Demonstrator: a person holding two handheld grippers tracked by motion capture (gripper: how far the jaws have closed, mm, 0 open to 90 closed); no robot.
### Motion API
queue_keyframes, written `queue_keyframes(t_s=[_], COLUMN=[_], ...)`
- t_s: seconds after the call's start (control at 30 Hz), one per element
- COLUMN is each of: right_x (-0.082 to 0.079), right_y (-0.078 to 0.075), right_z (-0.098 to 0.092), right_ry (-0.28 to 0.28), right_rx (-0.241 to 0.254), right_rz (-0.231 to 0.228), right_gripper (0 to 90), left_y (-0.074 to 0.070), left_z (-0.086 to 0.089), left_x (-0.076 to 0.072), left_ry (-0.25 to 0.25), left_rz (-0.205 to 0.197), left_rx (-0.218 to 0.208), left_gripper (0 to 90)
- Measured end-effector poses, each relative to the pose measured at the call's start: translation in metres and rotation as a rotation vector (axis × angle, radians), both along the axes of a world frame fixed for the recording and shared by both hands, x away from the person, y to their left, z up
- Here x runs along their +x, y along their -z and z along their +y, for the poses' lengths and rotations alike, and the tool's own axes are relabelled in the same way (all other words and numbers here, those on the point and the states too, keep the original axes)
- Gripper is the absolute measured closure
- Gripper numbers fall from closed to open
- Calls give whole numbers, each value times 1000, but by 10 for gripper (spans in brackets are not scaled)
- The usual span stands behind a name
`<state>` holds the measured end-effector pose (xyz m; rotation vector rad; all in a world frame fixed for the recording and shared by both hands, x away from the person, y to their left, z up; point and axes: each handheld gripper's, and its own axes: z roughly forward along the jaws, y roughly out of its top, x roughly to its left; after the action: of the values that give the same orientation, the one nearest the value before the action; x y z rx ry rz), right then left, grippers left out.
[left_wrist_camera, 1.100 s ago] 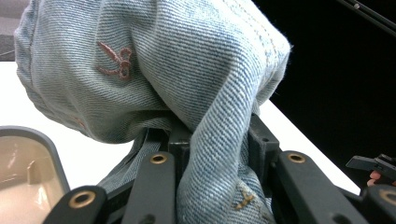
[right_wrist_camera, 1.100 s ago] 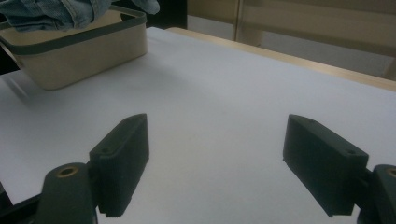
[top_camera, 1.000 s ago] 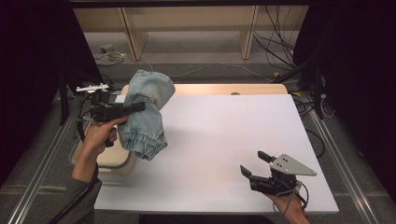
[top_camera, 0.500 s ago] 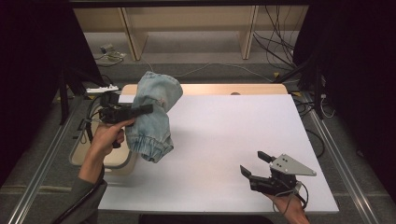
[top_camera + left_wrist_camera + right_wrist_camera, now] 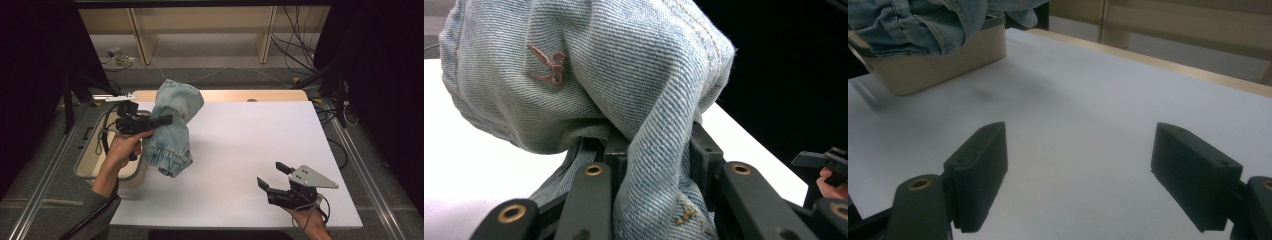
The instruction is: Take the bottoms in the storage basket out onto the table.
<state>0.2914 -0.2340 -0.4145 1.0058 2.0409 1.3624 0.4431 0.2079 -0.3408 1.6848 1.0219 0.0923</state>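
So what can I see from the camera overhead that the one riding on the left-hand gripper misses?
High view alone: the beige tub at the table's left edge, the left hand on its gripper, and the shelving on the floor behind.

Left gripper view alone: the denim weave up close, brown embroidery on it, and cloth pinched between that gripper's black jaws.

Both share the pale blue denim garment held by the left gripper, the white table, and the right gripper, jaws apart.
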Motion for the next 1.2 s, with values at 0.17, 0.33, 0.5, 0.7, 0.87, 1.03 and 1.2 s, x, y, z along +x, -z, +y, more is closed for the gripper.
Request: queue_keyframes(t_s=[0.17, 0.33, 0.5, 0.7, 0.87, 1.03, 1.2], right_x=[0, 0, 0, 0, 0, 0, 0], right_y=[0, 0, 0, 0, 0, 0, 0], right_z=[0, 0, 0, 0, 0, 0, 0], right_ry=[-1, -1, 0, -2, -1, -2, -1], right_rx=[0, -1, 1, 1, 1, -1, 1], right_rz=[-1, 0, 0, 1, 3, 3, 3], right_gripper=[234, 234, 234, 234, 234, 234, 234], left_y=[3, 5, 8, 10, 13, 16, 21], left_z=[-6, -13, -19, -26, -31, -38, -47], left_x=[0, 0, 0, 0, 0, -1, -1], left_ry=[15, 19, 33, 41, 48, 54, 61], left_rz=[7, 9, 13, 15, 20, 23, 27], left_rx=[7, 11, 17, 20, 15, 26, 45], left_gripper=[689, 688, 689, 688, 688, 688, 688])
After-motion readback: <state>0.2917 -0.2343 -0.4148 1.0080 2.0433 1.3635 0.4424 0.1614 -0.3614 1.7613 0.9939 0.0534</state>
